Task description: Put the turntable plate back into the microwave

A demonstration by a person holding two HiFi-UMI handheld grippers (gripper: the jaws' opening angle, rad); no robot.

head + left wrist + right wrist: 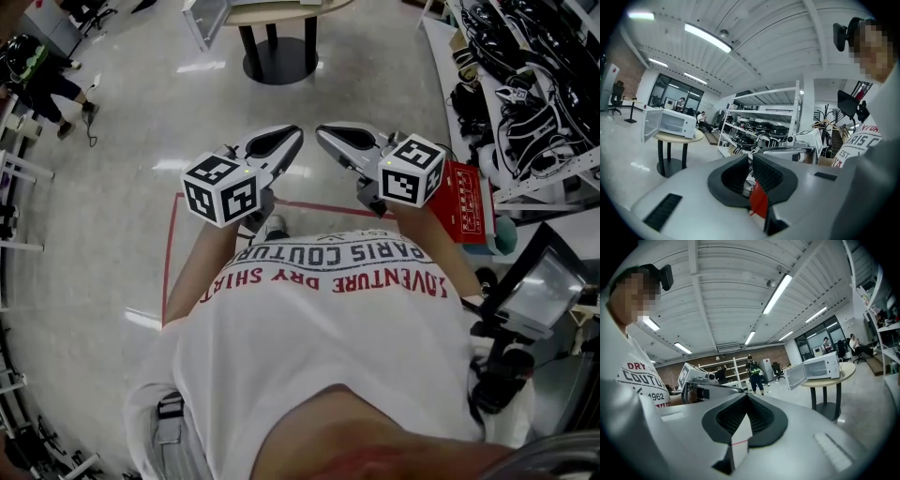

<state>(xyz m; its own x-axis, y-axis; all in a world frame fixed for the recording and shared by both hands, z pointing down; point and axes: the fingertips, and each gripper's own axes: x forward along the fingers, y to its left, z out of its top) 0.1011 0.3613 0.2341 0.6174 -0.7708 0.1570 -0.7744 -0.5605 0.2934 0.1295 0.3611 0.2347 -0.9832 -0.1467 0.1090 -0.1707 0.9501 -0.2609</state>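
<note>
Microwave (675,123) on round table (680,137), door (648,124) swung open, well apart from both grippers. Left gripper (292,133): jaws together, nothing between. Right gripper (322,131): likewise closed and empty. Plate not seen in any view; cavity too small and far off to tell whether plate sits inside. Stage unsettled: fits plate already in the open microwave, or plate somewhere out of frame. No plate near either gripper.

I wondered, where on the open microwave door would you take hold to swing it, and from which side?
Probably the free vertical edge of the door, farthest from its hinge, approached from the front. It stands swung wide, a thin upright panel, so that edge suits a pinch.
</note>
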